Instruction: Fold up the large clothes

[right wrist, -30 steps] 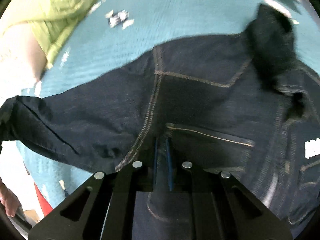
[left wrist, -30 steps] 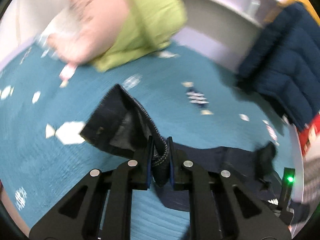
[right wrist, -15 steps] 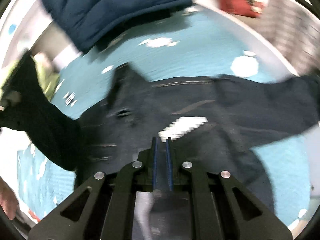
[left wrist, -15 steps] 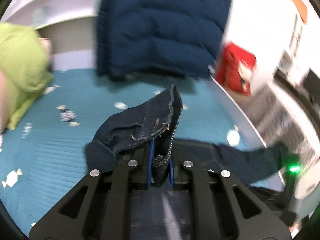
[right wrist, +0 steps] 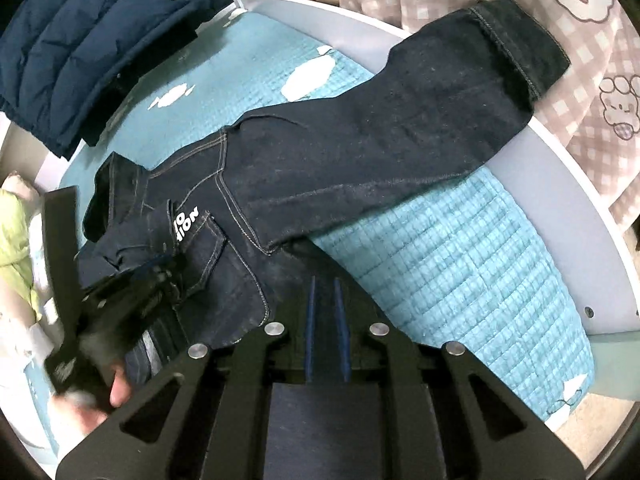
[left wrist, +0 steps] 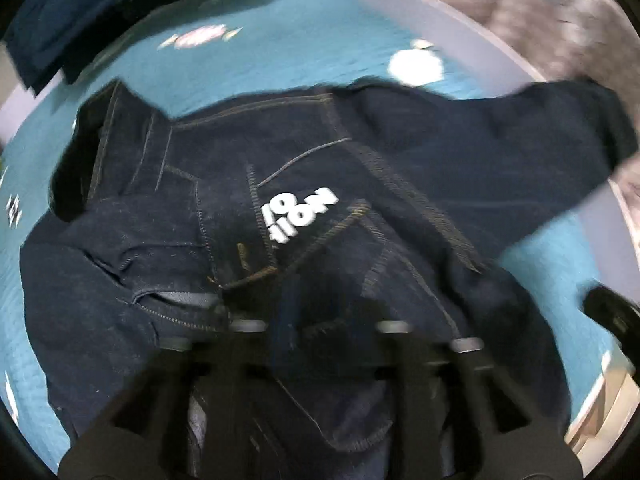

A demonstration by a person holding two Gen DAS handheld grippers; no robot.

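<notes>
A dark denim jacket [right wrist: 328, 160] with white lettering lies spread on a teal quilted bed cover [right wrist: 472, 264]; one sleeve [right wrist: 500, 52] reaches over the bed's right edge. It fills the left wrist view [left wrist: 304, 208], which is blurred. My right gripper [right wrist: 324, 292] is shut on the jacket's hem. My left gripper [left wrist: 316, 312] is low over the jacket near its chest pocket; blur hides whether it holds cloth. It also shows in the right wrist view [right wrist: 160, 272], at the left by the folded front panel.
A navy puffer jacket [right wrist: 92, 40] lies at the far left of the bed. A pink checked blanket [right wrist: 560, 20] hangs past the white bed rim [right wrist: 568, 208] at right. A lime green garment [right wrist: 12, 232] is at the left edge.
Both grippers swung the jacket across and down onto the bed. The left gripper dropped from holding the cloth up to low over the chest. The sleeve now lies stretched right.
</notes>
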